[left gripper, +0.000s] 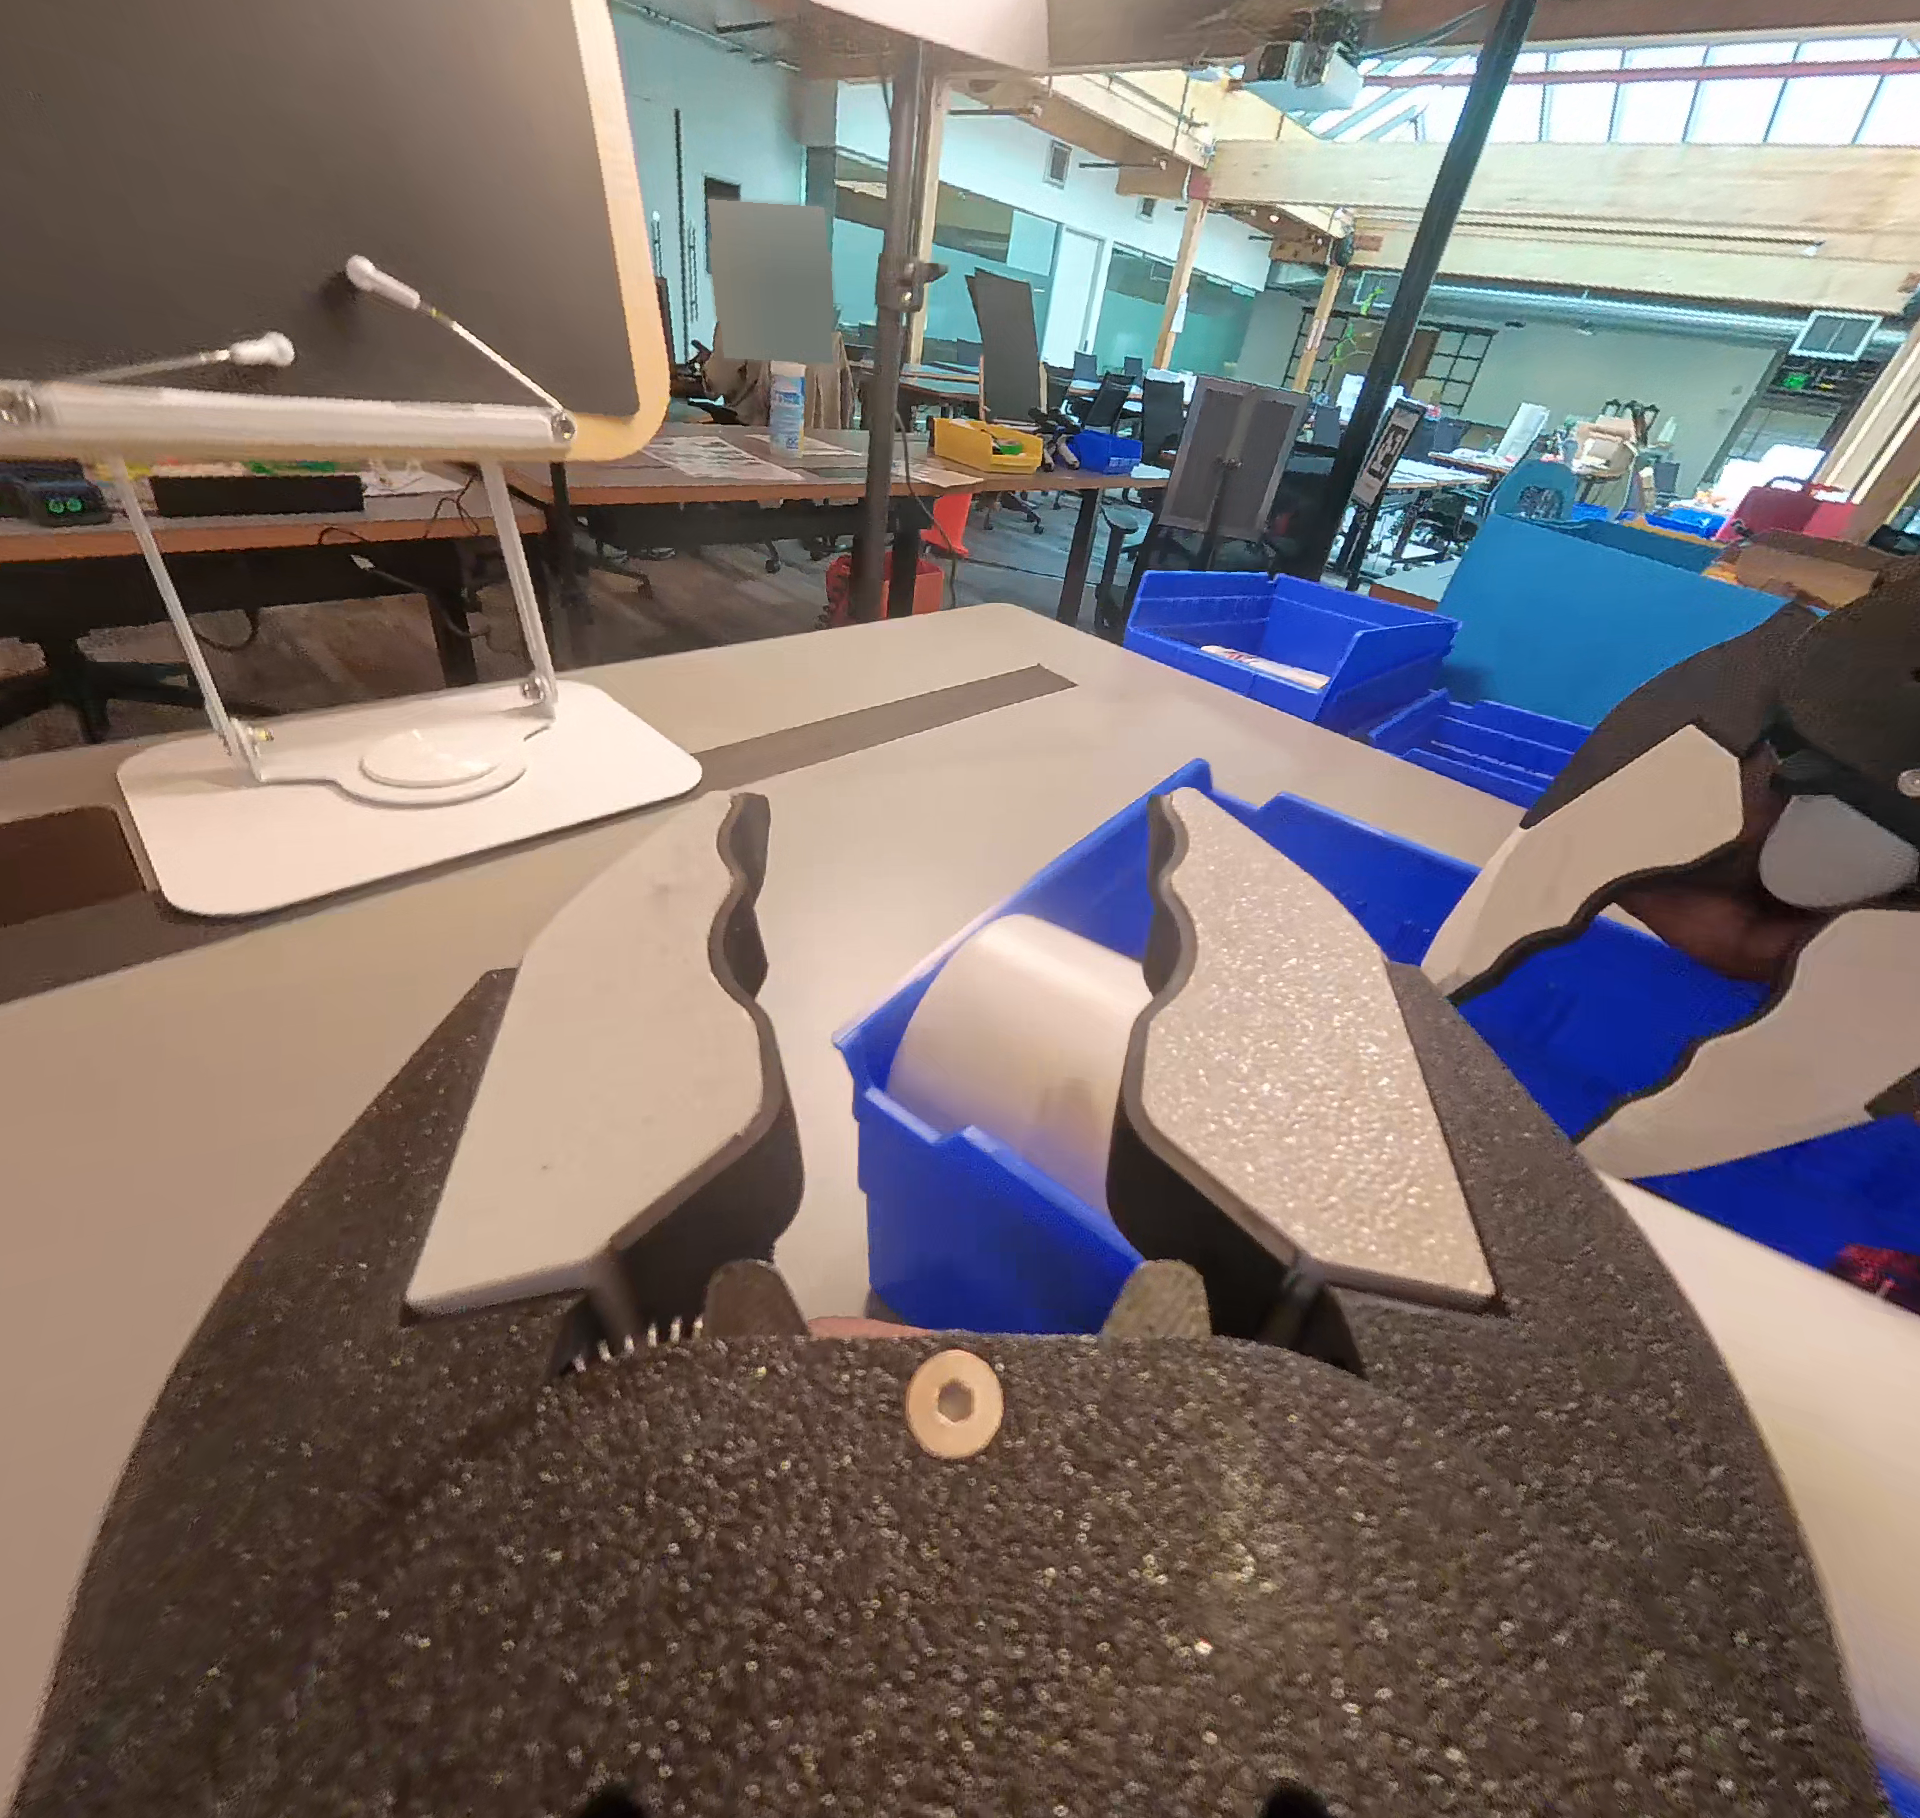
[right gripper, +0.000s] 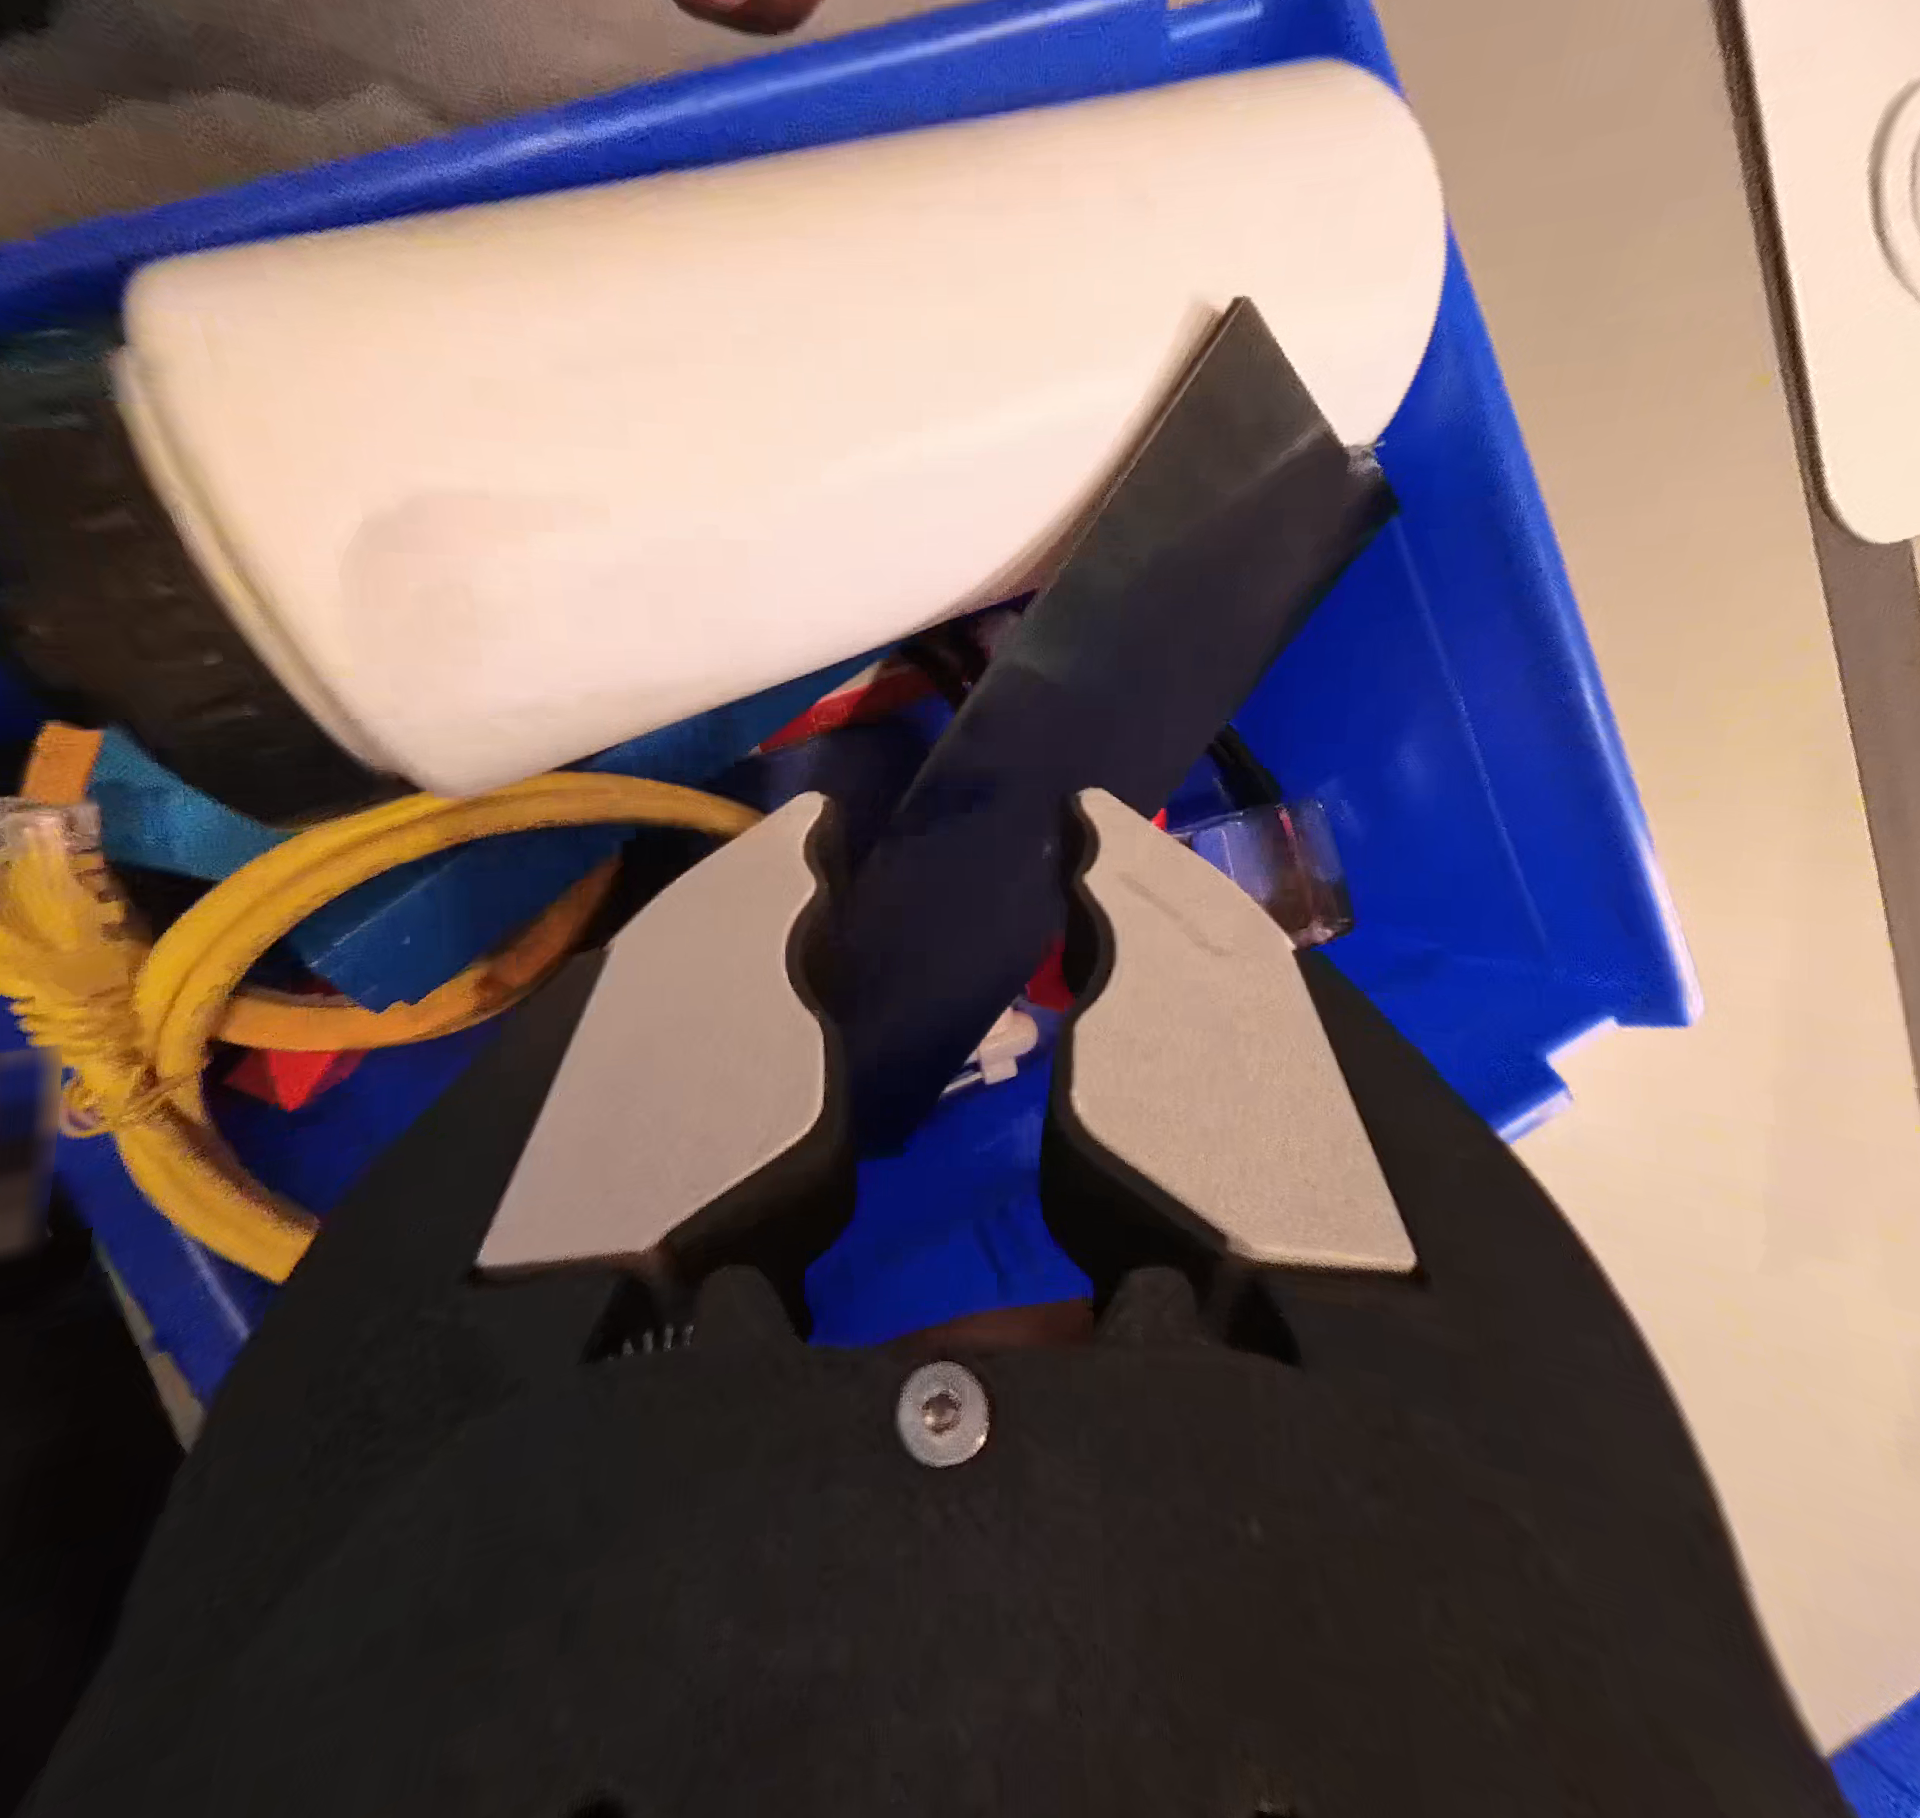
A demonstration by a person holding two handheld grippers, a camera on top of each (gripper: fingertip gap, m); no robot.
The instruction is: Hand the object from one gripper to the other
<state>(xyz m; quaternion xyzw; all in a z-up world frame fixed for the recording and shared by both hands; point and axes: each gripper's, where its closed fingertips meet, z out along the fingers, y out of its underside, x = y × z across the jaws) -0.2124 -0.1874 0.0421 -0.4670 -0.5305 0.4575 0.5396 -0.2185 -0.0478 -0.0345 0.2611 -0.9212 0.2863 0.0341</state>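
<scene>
White cylinder [right gripper: 665,438], the large smooth object with a dark band at one end, lies tilted across the top of the blue bin [right gripper: 1496,833], resting on the clutter inside it. A flat black strip [right gripper: 1049,729] runs from the cylinder's underside down toward the right gripper [right gripper: 951,859]; the strip sits between that gripper's fingers [right gripper: 675,1041], which stand narrowly apart, and blur makes it hard to say whether they actually pinch it or only bracket it. Beneath the cylinder the bin holds a coiled yellow cable [right gripper: 260,937], a teal strap [right gripper: 177,823], red pieces and a clear plug [right gripper: 1278,864], all crowding the space under the object.

In the left wrist view the left gripper [left gripper: 951,864] hovers over the near corner of the bin [left gripper: 977,1238] with its fingers [left gripper: 634,1051] wide apart and nothing between them; the cylinder's rounded end [left gripper: 1018,1041] shows just beyond, partly hidden by the right-hand finger. The right gripper [left gripper: 1475,1030] reaches in from the right over the bin. On the grey table [left gripper: 260,1145] stands a white tablet stand [left gripper: 416,792] to the left, well apart from the bin. More blue bins [left gripper: 1288,646] sit beyond the table's far edge.
</scene>
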